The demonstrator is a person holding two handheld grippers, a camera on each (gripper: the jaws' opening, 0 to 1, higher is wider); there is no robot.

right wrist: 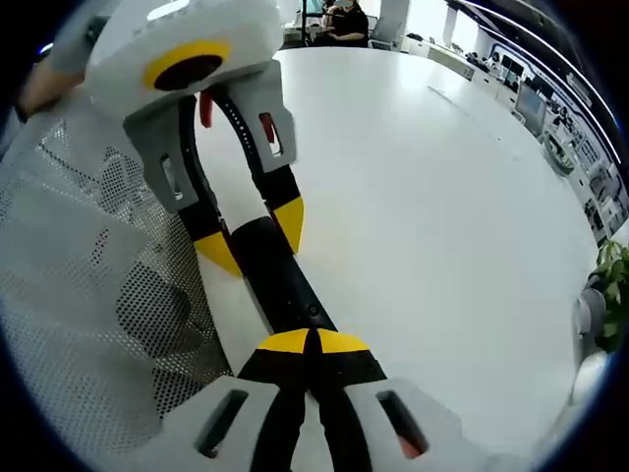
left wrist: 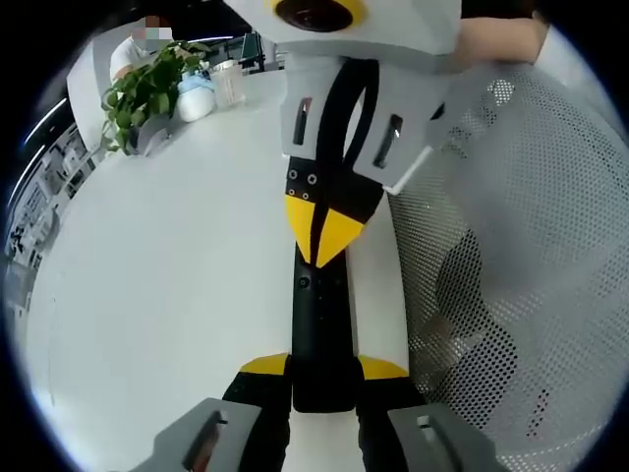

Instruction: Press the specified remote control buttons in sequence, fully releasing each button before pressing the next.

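A long black remote control [left wrist: 320, 329] lies lengthwise above the white table [left wrist: 167, 295]. My left gripper [left wrist: 324, 367] is shut on its near end, one yellow tip on each side. From the far side my right gripper [left wrist: 324, 234] comes down with its yellow tips together, resting on the remote's top face. In the right gripper view my right gripper [right wrist: 314, 342] is shut, its tips touching the remote control [right wrist: 276, 271], and my left gripper [right wrist: 254, 236] clasps the far end. The buttons under the tips are hidden.
A white mesh chair back [left wrist: 511, 246] stands close beside the remote, also seen as white mesh [right wrist: 88, 295] in the right gripper view. A potted plant [left wrist: 145, 90] and cups [left wrist: 228, 85] sit at the table's far edge. A person [right wrist: 346, 22] sits beyond the table.
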